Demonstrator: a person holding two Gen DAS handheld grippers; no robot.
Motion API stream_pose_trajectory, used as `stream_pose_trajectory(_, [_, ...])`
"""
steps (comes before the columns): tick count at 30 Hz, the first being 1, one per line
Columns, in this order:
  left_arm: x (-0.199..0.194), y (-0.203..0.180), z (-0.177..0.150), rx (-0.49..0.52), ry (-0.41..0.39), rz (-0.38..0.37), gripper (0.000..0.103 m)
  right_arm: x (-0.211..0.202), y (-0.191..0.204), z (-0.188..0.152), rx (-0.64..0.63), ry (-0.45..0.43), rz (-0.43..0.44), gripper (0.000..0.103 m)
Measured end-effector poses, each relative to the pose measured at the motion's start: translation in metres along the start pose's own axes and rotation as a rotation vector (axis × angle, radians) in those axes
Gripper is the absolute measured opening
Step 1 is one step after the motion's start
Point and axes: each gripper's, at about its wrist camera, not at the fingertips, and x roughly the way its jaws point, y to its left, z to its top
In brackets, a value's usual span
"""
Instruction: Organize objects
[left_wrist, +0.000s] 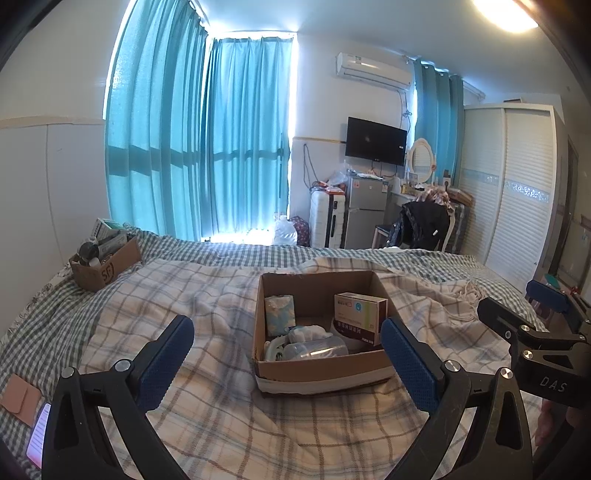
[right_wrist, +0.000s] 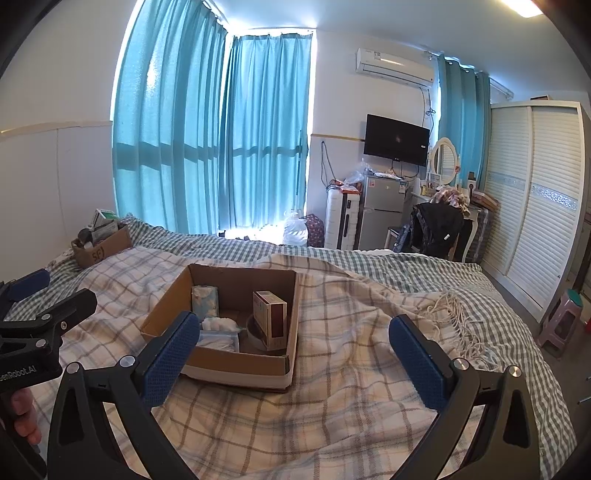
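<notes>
An open cardboard box (left_wrist: 321, 365) sits on the plaid bedspread, also in the right wrist view (right_wrist: 236, 362). Inside are a medicine carton (left_wrist: 360, 314), a floral tissue pack (left_wrist: 280, 310), a clear plastic bottle (left_wrist: 317, 350) and white wadding (left_wrist: 308, 332). My left gripper (left_wrist: 288, 347) is open and empty, held just in front of the box. My right gripper (right_wrist: 291, 339) is open and empty, with the box at its left finger. The right gripper shows at the right edge of the left wrist view (left_wrist: 532, 321).
A second cardboard box (left_wrist: 103, 266) full of items stands at the bed's far left. A pink wallet (left_wrist: 20, 397) and a phone (left_wrist: 38, 432) lie at the near left. Curtains, fridge (left_wrist: 365, 210), chair, wardrobe and a pink stool (right_wrist: 561, 317) stand beyond the bed.
</notes>
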Motion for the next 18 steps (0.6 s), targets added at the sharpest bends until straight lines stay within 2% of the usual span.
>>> stream_pose_trajectory(18, [0.0021,-0.0030,-0.0026,0.006,0.010,0.001,0.103,0.0019,0.0014,-0.0027,0.000,0.006,0.002,0.103])
